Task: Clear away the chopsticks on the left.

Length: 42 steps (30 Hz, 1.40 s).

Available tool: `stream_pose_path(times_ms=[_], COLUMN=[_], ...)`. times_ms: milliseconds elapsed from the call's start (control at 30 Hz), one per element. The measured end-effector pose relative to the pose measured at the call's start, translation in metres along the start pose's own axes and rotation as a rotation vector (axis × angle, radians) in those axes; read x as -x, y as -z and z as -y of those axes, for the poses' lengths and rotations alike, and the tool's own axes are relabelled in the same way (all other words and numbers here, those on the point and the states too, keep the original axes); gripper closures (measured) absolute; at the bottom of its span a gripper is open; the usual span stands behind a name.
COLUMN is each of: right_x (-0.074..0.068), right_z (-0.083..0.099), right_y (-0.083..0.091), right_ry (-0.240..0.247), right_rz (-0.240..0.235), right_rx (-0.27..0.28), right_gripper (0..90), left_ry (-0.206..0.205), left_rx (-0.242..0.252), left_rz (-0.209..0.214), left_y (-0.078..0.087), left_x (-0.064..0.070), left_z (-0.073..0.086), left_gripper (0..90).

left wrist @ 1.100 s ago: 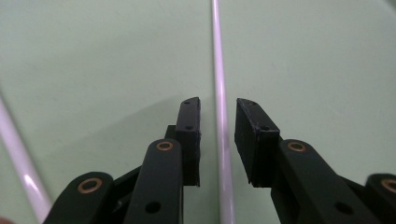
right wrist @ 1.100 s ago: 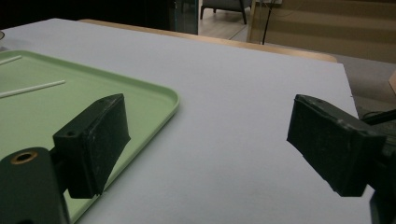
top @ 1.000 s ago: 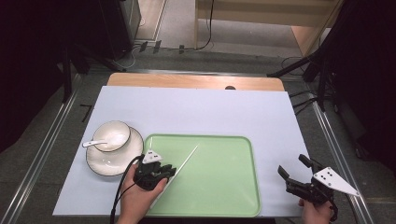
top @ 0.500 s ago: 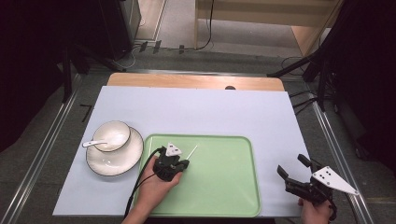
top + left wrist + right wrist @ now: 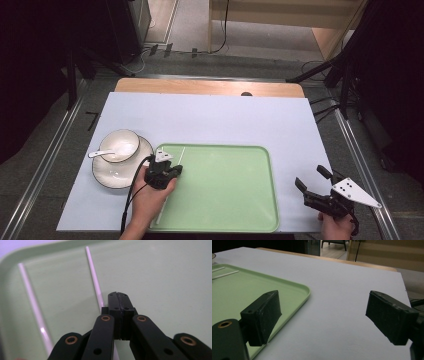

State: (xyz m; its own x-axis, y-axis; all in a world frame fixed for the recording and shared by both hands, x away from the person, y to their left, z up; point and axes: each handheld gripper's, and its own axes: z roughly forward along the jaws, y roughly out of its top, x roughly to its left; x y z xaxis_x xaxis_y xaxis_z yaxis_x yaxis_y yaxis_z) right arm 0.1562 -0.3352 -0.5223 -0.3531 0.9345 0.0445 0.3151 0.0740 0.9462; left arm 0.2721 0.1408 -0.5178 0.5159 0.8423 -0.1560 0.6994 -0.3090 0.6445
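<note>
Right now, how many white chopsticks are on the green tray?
2. One chopstick lies near the tray's left rim; the other chopstick runs beside it, its near end passing under the shut left claw.

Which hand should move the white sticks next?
Left. The left gripper is over the green tray, jaws shut beside a white stick. The right gripper sits open off the tray.

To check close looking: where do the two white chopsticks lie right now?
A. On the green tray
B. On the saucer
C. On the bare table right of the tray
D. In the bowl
A: both white chopsticks lie on the green tray, one beside the shut left gripper.
</note>
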Motion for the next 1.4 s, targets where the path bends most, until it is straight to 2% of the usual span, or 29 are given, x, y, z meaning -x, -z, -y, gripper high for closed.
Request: stream_pose_path(times_ms=[367,400,533,667,767,900,967,1067,1200,1400], right_x=[0.000,0.000,0.001,0.000,0.000,0.001,0.001,0.001,0.000,0.000], right_z=[0.000,0.000,0.001,0.001,0.001,0.001,0.001,0.001,0.000,-0.001], right_y=[-0.001,-0.001,-0.002,-0.002,-0.001,-0.001,-0.001,-0.001,-0.001,-0.002], right_ry=[0.001,0.001,-0.001,0.000,-0.002,-0.007,-0.007,-0.005,-0.006,-0.013], right_rz=[-0.003,-0.002,-0.002,-0.003,-0.003,-0.001,-0.001,-0.003,-0.001,-0.001], right_rx=[-0.004,-0.002,-0.003,-0.004,-0.002,-0.004,-0.003,0.000,0.002,0.002], right_gripper=[13.0,13.0,13.0,13.0,13.0,13.0,13.0,13.0,13.0,13.0], left_ry=[0.065,0.086,0.095,0.079,0.061,0.034,0.053,0.048,0.042,0.026], left_rx=[0.026,0.037,0.051,0.065,0.078,0.064,0.063,0.055,0.046,0.041], left_rz=[-0.051,-0.063,-0.075,-0.076,-0.082,-0.092,-0.087,-0.089,-0.065,-0.054], left_y=[0.006,0.006,0.005,0.011,0.025,0.040,0.047,0.056,0.063,0.072], left_x=[-0.016,-0.018,-0.020,-0.021,-0.020,-0.017,-0.018,-0.017,-0.011,-0.001], left_z=[0.004,0.004,0.004,0.005,0.010,0.029,0.038,0.049,0.062,0.075], left_gripper=[90.0,90.0,90.0,88.1,89.0,90.0,90.0,90.0,90.0,90.0])
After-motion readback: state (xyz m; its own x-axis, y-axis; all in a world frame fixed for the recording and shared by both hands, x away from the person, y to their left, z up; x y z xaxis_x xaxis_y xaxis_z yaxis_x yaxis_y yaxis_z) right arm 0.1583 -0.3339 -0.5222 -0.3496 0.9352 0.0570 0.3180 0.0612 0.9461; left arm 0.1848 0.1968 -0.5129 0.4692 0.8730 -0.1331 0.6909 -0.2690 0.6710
